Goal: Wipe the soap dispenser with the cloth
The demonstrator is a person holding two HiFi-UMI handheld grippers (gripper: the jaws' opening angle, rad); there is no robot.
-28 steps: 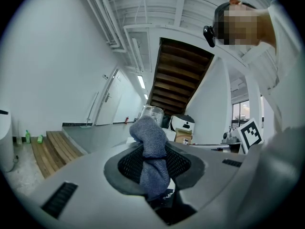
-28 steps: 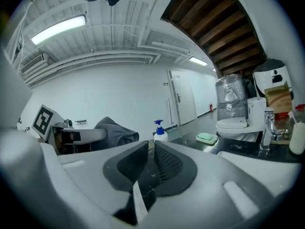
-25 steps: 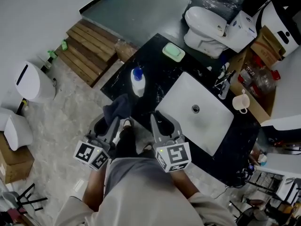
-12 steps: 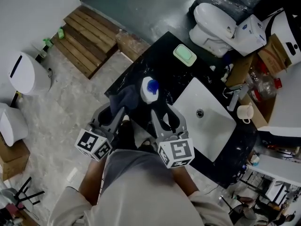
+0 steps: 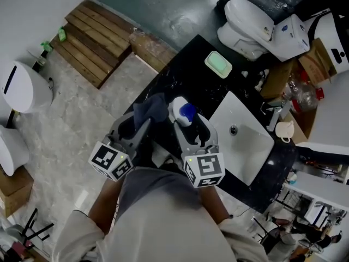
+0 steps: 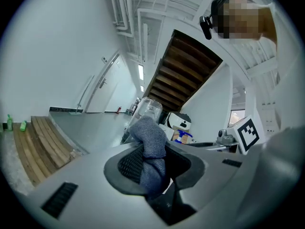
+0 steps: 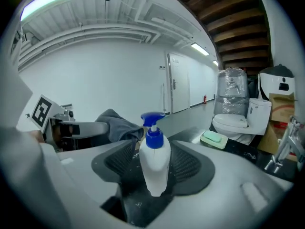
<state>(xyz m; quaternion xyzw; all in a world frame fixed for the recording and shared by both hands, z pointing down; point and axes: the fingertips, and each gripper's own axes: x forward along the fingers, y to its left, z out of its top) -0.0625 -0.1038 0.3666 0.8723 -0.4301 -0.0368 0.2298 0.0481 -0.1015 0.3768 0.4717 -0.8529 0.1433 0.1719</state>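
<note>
The white soap dispenser (image 5: 182, 113) with a blue pump stands on the black counter (image 5: 218, 94), left of the sink. My right gripper (image 5: 190, 121) reaches around it; its jaws have just been opening and stand wide. In the right gripper view the dispenser (image 7: 155, 168) is upright between the ribbed pads (image 7: 188, 163), with a gap on each side. My left gripper (image 5: 140, 125) is shut on a bunched grey cloth (image 5: 150, 107), just left of the dispenser. The cloth (image 6: 150, 147) sticks up from between the left jaws.
A white sink basin (image 5: 245, 141) is set in the counter to the right, with a tap (image 5: 272, 111) and a mug (image 5: 281, 129) behind it. A green soap dish (image 5: 218, 64) lies at the counter's far end. A toilet (image 5: 248, 18) and wooden steps (image 5: 95, 37) stand beyond.
Both grippers have moved forward to the counter. The dispenser, which stood ahead of the right gripper, is now between its jaws, and those jaws have opened wide. The cloth stays in the left jaws.
</note>
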